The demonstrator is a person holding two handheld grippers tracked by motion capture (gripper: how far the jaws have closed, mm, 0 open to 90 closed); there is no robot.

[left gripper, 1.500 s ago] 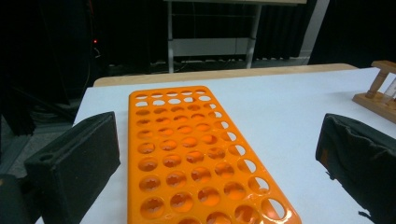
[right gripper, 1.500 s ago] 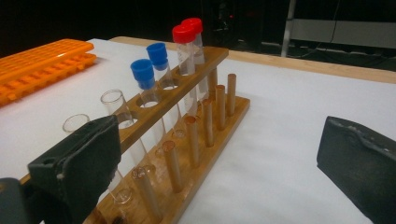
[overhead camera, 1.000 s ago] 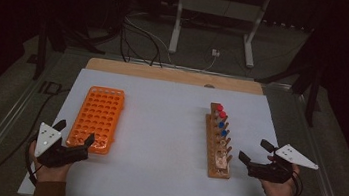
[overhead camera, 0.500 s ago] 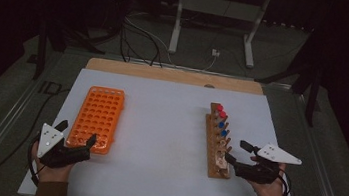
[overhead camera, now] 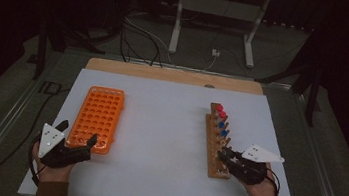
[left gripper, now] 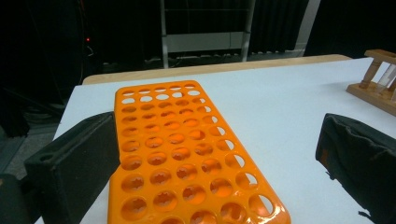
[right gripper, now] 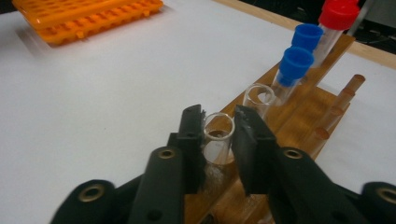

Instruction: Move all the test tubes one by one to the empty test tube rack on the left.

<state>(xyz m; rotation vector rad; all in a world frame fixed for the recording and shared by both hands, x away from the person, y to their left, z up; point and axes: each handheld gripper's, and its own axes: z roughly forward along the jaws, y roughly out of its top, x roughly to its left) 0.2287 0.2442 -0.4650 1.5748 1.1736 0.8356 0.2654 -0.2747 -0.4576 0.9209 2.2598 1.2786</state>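
Where the right claw point(right gripper: 218, 135) meets the wooden rack point(right gripper: 299, 112), an uncapped glass tube point(right gripper: 218, 140) stands upright in the nearest hole, and the two black jaws have just been closing onto it, one pad pressed on each side just below its open rim. The tube's long axis runs straight up, so the coming move is most likely a plain lift out of the hole, with the claw reaching in level from the person's side of the tabletop point(overhead camera: 169, 127). Behind it in the same row stand a second open tube point(right gripper: 259, 99), then two blue-capped tubes point(right gripper: 295, 63) and a red-capped one point(right gripper: 338, 16). In the high view the right claw point(overhead camera: 225, 157) sits at the near end of the rack point(overhead camera: 217, 143), far nearer to the tubes than the left. The orange tray point(overhead camera: 98, 118) lies well apart across the white tabletop, its holes empty. The left claw point(left gripper: 219, 158) rests at the tray's point(left gripper: 187, 154) near end with jaws wide, one on either side of its near corner, pressing on nothing.
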